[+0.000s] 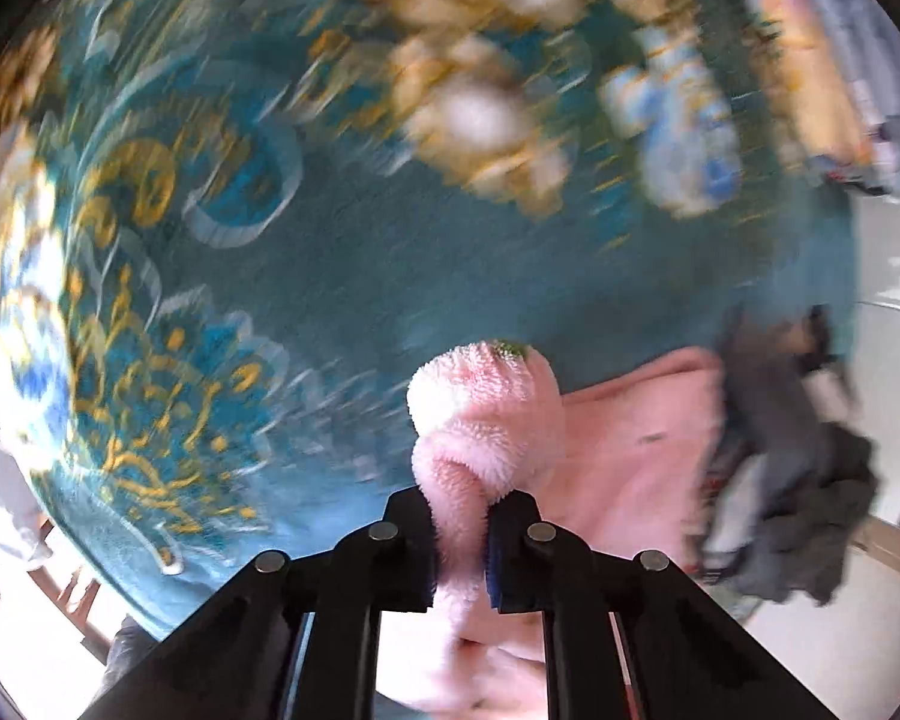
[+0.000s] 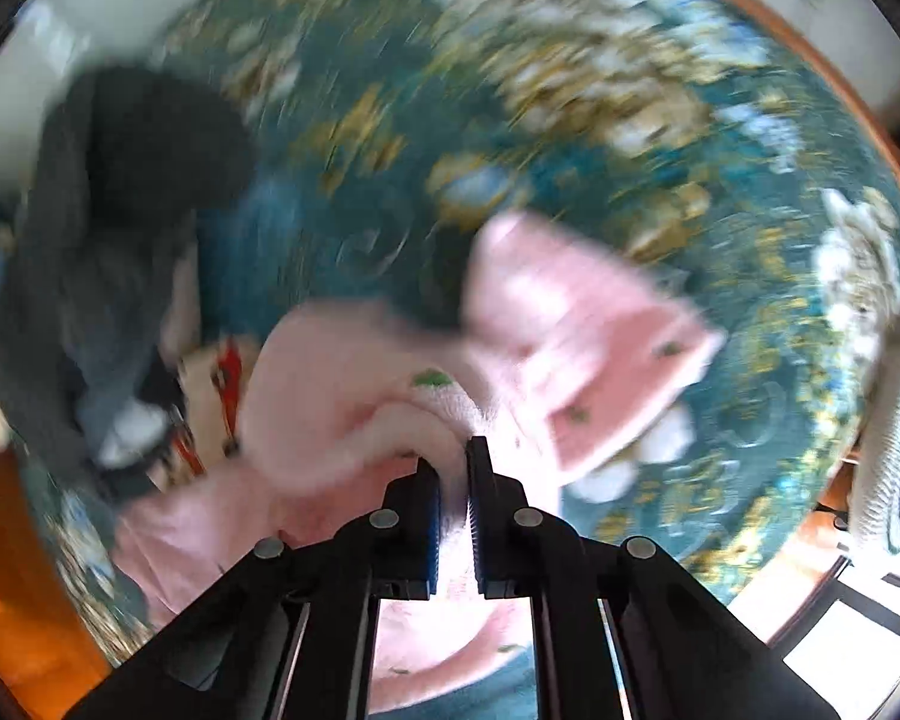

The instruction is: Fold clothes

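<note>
Both wrist views look down, close, sharing the pink garment (image 1: 624, 438) and teal rug (image 1: 342, 276)

Black claw (image 1: 461, 540) arms, silver round screws, blue finger pads (image 2: 431, 531).

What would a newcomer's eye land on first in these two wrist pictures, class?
First, the fluffy pink garment, pinched in both the left tongs and the right tongs at bottom centre of each view. Behind it spreads a teal rug with gold patterns, and a dark clothes pile lies at the right view's left.
</note>
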Motion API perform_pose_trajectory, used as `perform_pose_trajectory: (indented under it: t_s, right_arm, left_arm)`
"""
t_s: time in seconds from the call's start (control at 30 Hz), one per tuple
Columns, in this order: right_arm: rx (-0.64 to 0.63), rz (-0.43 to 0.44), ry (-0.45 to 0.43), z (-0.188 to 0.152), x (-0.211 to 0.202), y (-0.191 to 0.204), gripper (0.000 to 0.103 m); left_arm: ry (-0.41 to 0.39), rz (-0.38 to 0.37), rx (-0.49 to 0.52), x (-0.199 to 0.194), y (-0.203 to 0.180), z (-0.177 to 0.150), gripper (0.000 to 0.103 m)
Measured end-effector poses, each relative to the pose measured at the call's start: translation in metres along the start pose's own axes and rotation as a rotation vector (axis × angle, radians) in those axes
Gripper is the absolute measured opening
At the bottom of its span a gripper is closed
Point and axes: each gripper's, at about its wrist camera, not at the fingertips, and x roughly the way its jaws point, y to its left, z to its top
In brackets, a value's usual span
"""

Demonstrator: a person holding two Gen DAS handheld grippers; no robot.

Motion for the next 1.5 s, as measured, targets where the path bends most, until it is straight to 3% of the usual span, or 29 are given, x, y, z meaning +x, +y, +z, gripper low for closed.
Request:
perform_pose_trajectory:
  t_s: [0.13, 0.27, 0.33, 0.4, 0.47, 0.53, 0.63, 0.77, 0.83, 0.9, 1.03, 1.07, 1.13, 1.17, 1.4, 1.5]
  right_arm:
    - [0.062, 0.144, -0.131, 0.023, -0.079, -0.009, 0.008]
    - [0.024, 0.288, -0.290, 0.037, -0.154, 0.011, 0.008]
    - [0.009, 0.341, -0.361, 0.042, -0.182, 0.016, 0.008]
    - [0.001, 0.374, -0.406, 0.033, -0.200, 0.011, 0.008]
    - [0.010, 0.375, -0.410, 0.019, -0.196, -0.001, 0.008]
    - [0.056, 0.337, -0.363, -0.002, -0.162, -0.022, 0.007]
    - [0.190, 0.260, -0.213, -0.036, -0.087, -0.065, 0.003]
    - [0.398, 0.118, 0.031, -0.088, 0.026, -0.123, 0.001]
    - [0.458, 0.145, 0.064, -0.106, 0.053, -0.133, 0.001]
    - [0.416, 0.174, 0.063, -0.105, 0.063, -0.123, 0.001]
    - [0.277, 0.264, 0.012, -0.068, 0.071, -0.076, 0.005]
    - [0.257, 0.300, 0.002, -0.056, 0.076, -0.063, 0.009]
    - [0.241, 0.336, -0.003, -0.038, 0.092, -0.041, 0.037]
    - [0.239, 0.343, -0.005, -0.032, 0.100, -0.031, 0.039]
    - [0.362, 0.275, 0.013, 0.020, 0.164, -0.017, 0.039]
    - [0.389, 0.260, 0.017, 0.035, 0.164, -0.012, 0.003]
  left_arm:
    - [-0.057, -0.149, 0.112, -0.041, -0.067, 0.037, 0.010]
    - [-0.146, -0.362, 0.214, -0.109, -0.136, 0.066, 0.010]
    - [-0.197, -0.450, 0.277, -0.152, -0.153, 0.070, 0.010]
    - [-0.245, -0.472, 0.346, -0.176, -0.150, 0.068, 0.010]
    - [-0.280, -0.431, 0.402, -0.180, -0.134, 0.067, 0.010]
    - [-0.276, -0.307, 0.399, -0.158, -0.102, 0.071, 0.011]
    - [-0.182, -0.114, 0.245, -0.094, -0.030, 0.081, 0.011]
    - [-0.071, 0.072, -0.026, -0.025, 0.068, 0.083, 0.011]
    - [-0.065, 0.095, -0.092, -0.013, 0.091, 0.079, 0.011]
    - [-0.068, 0.105, -0.095, -0.009, 0.094, 0.078, 0.011]
    - [-0.089, 0.114, -0.045, -0.011, 0.078, 0.082, 0.011]
    - [-0.094, 0.117, -0.032, -0.012, 0.074, 0.083, 0.011]
    - [-0.105, 0.121, -0.007, -0.013, 0.066, 0.085, 0.011]
    - [-0.110, 0.123, 0.005, -0.014, 0.062, 0.087, 0.011]
    - [-0.143, 0.139, 0.077, -0.016, 0.038, 0.093, 0.011]
    - [-0.151, 0.137, 0.061, -0.015, 0.037, 0.094, 0.011]
